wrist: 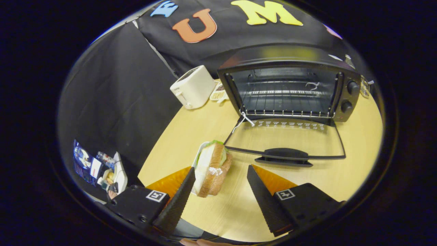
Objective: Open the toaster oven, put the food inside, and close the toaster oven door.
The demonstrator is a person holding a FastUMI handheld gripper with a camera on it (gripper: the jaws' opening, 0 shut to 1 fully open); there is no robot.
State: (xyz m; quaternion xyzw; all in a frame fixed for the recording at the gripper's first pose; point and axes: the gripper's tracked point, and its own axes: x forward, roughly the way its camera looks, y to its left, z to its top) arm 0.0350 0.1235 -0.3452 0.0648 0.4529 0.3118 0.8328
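A black toaster oven (344,92) stands at the far side of the wooden table (358,147) with its glass door (285,143) folded flat down toward me. Its wire rack (286,102) is bare inside. A sandwich (213,167) of brown bread and lettuce lies on a small white plate (199,155) just ahead of my left finger, near the door's left front corner. My gripper (221,169) hovers above the table, open, with the sandwich lying toward the left side of the gap and neither finger pressing on it.
A white pop-up toaster (193,87) sits left of the oven, with a small packet (218,94) between them. The table's left edge drops off beside the plate. A box of clutter (99,167) sits low on the left, off the table.
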